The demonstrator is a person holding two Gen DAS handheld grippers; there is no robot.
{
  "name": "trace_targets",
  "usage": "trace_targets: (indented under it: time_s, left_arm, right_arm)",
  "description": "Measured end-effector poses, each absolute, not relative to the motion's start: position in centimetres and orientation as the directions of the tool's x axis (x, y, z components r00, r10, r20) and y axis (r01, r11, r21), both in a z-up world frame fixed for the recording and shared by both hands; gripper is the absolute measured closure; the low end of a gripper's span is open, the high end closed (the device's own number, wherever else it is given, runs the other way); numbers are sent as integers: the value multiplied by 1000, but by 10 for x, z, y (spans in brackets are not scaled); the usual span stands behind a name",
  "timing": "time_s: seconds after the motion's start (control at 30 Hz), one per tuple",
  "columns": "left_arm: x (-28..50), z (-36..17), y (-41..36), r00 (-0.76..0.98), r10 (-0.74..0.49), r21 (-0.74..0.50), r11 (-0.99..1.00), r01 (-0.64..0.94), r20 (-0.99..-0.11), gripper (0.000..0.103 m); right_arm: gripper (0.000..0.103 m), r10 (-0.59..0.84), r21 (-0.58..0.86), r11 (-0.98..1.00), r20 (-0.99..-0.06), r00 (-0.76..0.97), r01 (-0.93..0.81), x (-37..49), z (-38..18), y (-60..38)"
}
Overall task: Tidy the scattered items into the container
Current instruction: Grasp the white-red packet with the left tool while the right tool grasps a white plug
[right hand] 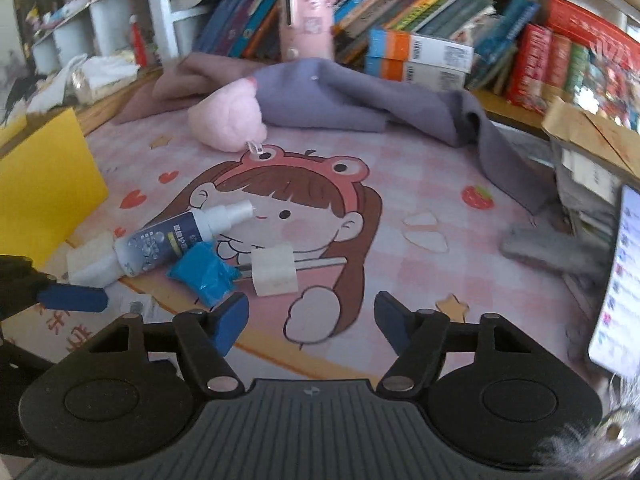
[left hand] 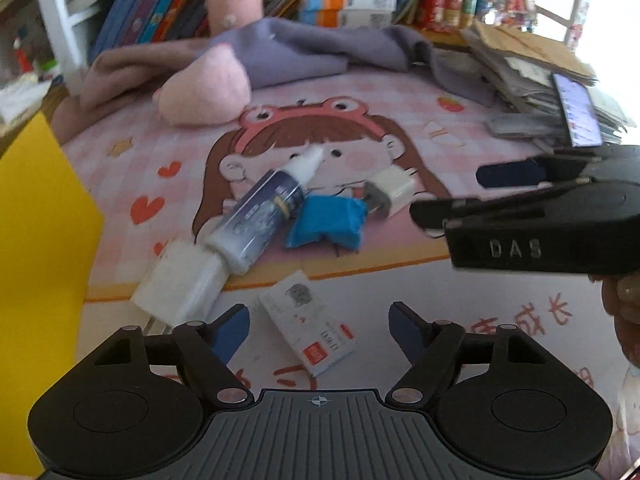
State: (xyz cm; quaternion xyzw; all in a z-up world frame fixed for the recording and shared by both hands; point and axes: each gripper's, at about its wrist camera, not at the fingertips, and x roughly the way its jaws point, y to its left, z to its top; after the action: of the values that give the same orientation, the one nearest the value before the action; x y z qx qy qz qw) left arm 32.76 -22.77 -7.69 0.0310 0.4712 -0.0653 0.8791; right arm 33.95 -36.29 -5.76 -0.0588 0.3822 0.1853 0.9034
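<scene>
A spray bottle (left hand: 264, 208) lies on the pink cartoon mat, its base against a white sponge block (left hand: 180, 284). A blue crumpled packet (left hand: 326, 222) and a white charger plug (left hand: 390, 192) lie beside it. A small white card box (left hand: 308, 330) lies just ahead of my open, empty left gripper (left hand: 318, 330). The yellow container (left hand: 36, 240) stands at the left. My right gripper (right hand: 310, 320) is open and empty, close to the plug (right hand: 276, 270), the packet (right hand: 206, 274) and the bottle (right hand: 168, 240); it shows from the side in the left wrist view (left hand: 452, 192).
A pink plush (left hand: 208, 88) and a grey cloth (left hand: 320, 48) lie at the back of the mat. Books and boxes (right hand: 420, 56) line the shelf behind. A paper stack with a lit phone (left hand: 576, 108) sits at the right.
</scene>
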Motion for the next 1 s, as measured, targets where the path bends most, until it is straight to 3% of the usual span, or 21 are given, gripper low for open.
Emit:
trace_targets:
  time_s: [0.2, 0.33, 0.63, 0.73, 0.77, 1.0]
  left_arm:
    - [336, -77, -225, 552, -87, -29, 993, 112, -829, 41]
    - [337, -77, -224, 567, -75, -15, 994, 109, -820, 61]
    - [338, -76, -220, 574, -83, -21, 993, 114, -814, 67]
    - [339, -77, -219, 576, -86, -27, 994, 110, -813, 69]
    - [339, -76, -219, 576, -88, -31, 994, 108, -813, 71]
    - [333, -71, -220, 584, -103, -41, 992, 119, -805, 73]
  right_arm:
    - [39, 330, 20, 892, -711, 621, -451, 352, -64, -348]
    - [40, 331, -10, 874, -720, 610, -486, 355, -72, -336]
    - [42, 310, -55, 862, -729, 611, -504, 365, -82, -327]
    - [58, 333, -56, 847, -719, 609, -529, 365, -82, -323]
    - [59, 337, -55, 844, -719, 608, -533, 364, -82, -322]
    - [59, 343, -15, 866, -711, 614, -500, 358, -70, -333]
